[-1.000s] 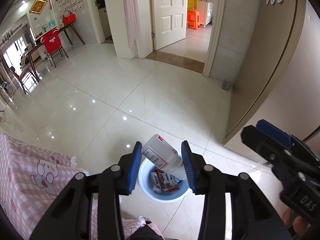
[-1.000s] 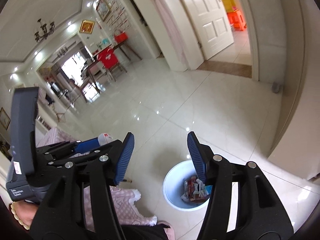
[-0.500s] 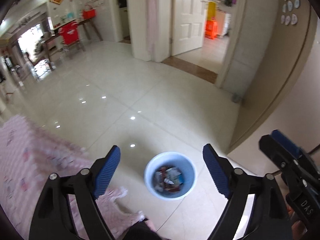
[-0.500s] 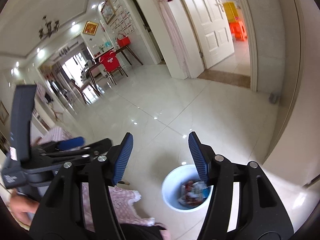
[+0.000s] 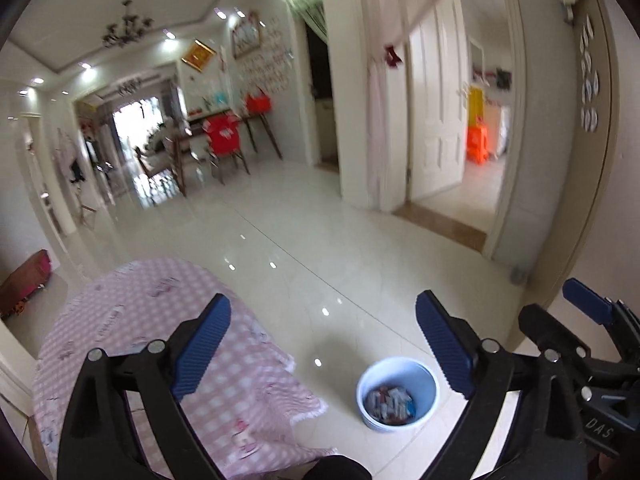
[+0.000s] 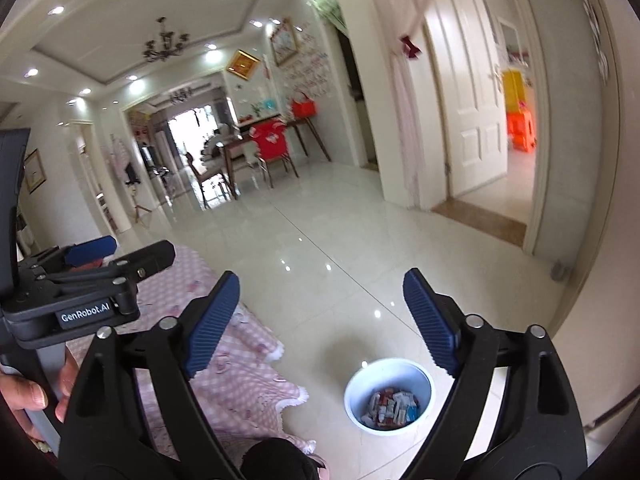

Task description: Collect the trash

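A pale blue trash bin (image 5: 398, 394) stands on the tiled floor and holds several wrappers and small packages (image 5: 390, 400). It also shows in the right wrist view (image 6: 388, 396). My left gripper (image 5: 324, 344) is open and empty, held high above the floor to the upper left of the bin. My right gripper (image 6: 320, 324) is open and empty, also held high above the bin. The left gripper's body (image 6: 80, 292) shows at the left of the right wrist view, and the right gripper's body (image 5: 580, 340) at the right of the left wrist view.
A table with a pink checked cloth (image 5: 160, 340) stands left of the bin, also in the right wrist view (image 6: 240, 364). A beige wall (image 5: 608, 200) rises on the right. A white door (image 5: 436, 96) and a dining table with a red chair (image 5: 224, 140) lie beyond.
One second ago my left gripper held a white bottle over the bin. It opened, the bottle is out of sight, and both grippers rose and tilted up, opening wider.
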### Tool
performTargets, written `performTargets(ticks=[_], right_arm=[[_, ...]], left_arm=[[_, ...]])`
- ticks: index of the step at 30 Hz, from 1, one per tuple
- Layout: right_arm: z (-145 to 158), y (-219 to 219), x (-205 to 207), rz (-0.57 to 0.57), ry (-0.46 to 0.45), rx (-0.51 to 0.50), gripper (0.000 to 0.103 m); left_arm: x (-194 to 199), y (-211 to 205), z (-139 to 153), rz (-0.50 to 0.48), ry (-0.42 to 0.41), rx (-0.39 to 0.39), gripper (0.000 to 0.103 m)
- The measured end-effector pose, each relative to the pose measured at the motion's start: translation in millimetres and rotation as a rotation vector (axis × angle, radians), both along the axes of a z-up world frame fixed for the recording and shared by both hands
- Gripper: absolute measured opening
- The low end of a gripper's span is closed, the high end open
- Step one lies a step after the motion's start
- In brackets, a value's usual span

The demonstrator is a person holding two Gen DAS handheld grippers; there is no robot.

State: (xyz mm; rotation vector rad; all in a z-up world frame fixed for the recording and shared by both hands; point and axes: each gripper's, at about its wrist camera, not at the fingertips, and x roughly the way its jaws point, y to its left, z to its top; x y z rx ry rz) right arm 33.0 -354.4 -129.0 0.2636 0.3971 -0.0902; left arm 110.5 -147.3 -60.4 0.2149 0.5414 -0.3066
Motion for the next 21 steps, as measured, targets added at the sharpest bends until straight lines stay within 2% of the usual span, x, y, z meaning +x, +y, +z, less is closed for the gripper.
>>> performTargets(ticks=[7,15,21], right_arm=[[29.0,35.5,-25.2,0.054,-0.071,-0.042,0.087],[48.8,56.9,-44.2,0.082,-0.124,-0.076,0.089],[56.5,70.4,-62.6,0.092,-0.159,-0.088,0.089]], left_arm=[[-46.9,39.9,37.4,0.044,-0.09,-0.026,0.095],[-81.4,70.0,58.9,0.087,-0.131,-0.065,0.096],[-99.1,77.2,69.6,0.108,-0.169,-0.072,0.096]])
